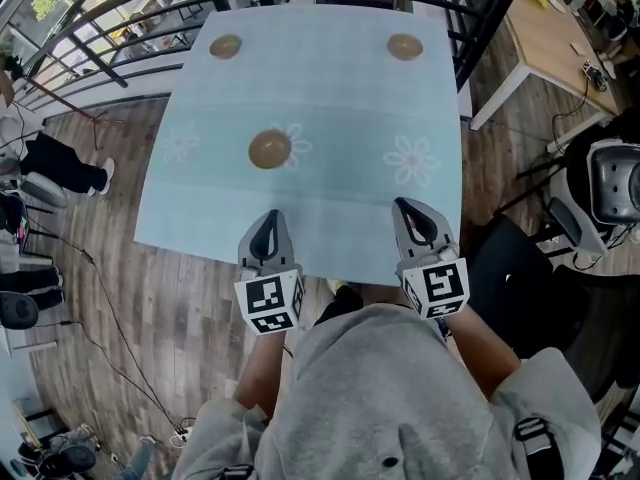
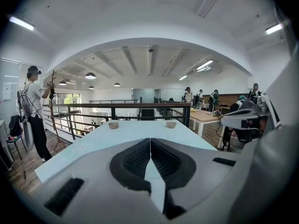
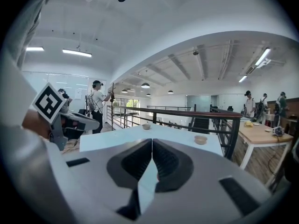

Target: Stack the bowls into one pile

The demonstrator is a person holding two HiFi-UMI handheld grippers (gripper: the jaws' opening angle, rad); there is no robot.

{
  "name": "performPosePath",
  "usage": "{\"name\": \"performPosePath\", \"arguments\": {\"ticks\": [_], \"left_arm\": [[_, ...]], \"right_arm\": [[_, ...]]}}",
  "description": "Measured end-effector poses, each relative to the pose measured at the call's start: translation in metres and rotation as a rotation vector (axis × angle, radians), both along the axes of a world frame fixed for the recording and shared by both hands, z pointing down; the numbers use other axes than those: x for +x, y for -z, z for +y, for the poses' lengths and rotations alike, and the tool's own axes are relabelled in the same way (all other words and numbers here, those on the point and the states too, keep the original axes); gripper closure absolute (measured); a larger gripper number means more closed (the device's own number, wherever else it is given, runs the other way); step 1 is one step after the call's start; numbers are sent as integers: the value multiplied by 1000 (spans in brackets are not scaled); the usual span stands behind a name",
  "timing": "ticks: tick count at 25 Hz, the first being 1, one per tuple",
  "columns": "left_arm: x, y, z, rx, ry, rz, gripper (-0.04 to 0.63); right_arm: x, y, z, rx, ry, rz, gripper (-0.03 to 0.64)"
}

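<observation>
Three brown bowls stand on the pale blue tablecloth [image 1: 330, 88]. One bowl [image 1: 225, 46] is at the far left, a second bowl [image 1: 404, 46] at the far right, and a third bowl [image 1: 269, 149] nearer, left of the middle. My left gripper [image 1: 268, 216] is at the table's near edge, straight before the third bowl, shut and holding nothing. My right gripper [image 1: 405, 204] is level with it further right, also shut and holding nothing. The left gripper view shows its jaws [image 2: 150, 139] meeting, with the far bowls [image 2: 113, 124] [image 2: 171, 124] beyond. In the right gripper view the far right bowl [image 3: 201, 139] lies ahead.
A dark railing [image 1: 120, 8] runs behind and beside the table. At the right are a wooden table [image 1: 550, 38] and a black chair [image 1: 610, 183]. A person [image 2: 33, 111] stands left of the table. Wood floor [image 1: 130, 298] surrounds it.
</observation>
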State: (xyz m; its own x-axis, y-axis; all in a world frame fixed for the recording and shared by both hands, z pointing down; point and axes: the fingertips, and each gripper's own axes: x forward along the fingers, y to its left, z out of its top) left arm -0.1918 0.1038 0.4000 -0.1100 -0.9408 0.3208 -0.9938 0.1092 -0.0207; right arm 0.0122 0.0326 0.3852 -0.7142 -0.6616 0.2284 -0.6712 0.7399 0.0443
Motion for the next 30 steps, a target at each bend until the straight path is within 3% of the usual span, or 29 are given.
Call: {"name": "performPosePath", "arguments": {"ticks": [8,15,23,30], "left_arm": [[-31,-8,-27,13,-71,14,576],[-39,-20,-46,2,-124,14,575],[-52,-33,-60,-30,-145,5,575],[-66,-47,-69,-69,-154,-56,575]], "right_arm": [[-12,2,-21,6,-101,-4,589],[8,1,-31,2,-191,19,589],[12,-2,-31,-14,-228,46,589],[-2,-16,-34,-43,-188,42,589]]}}
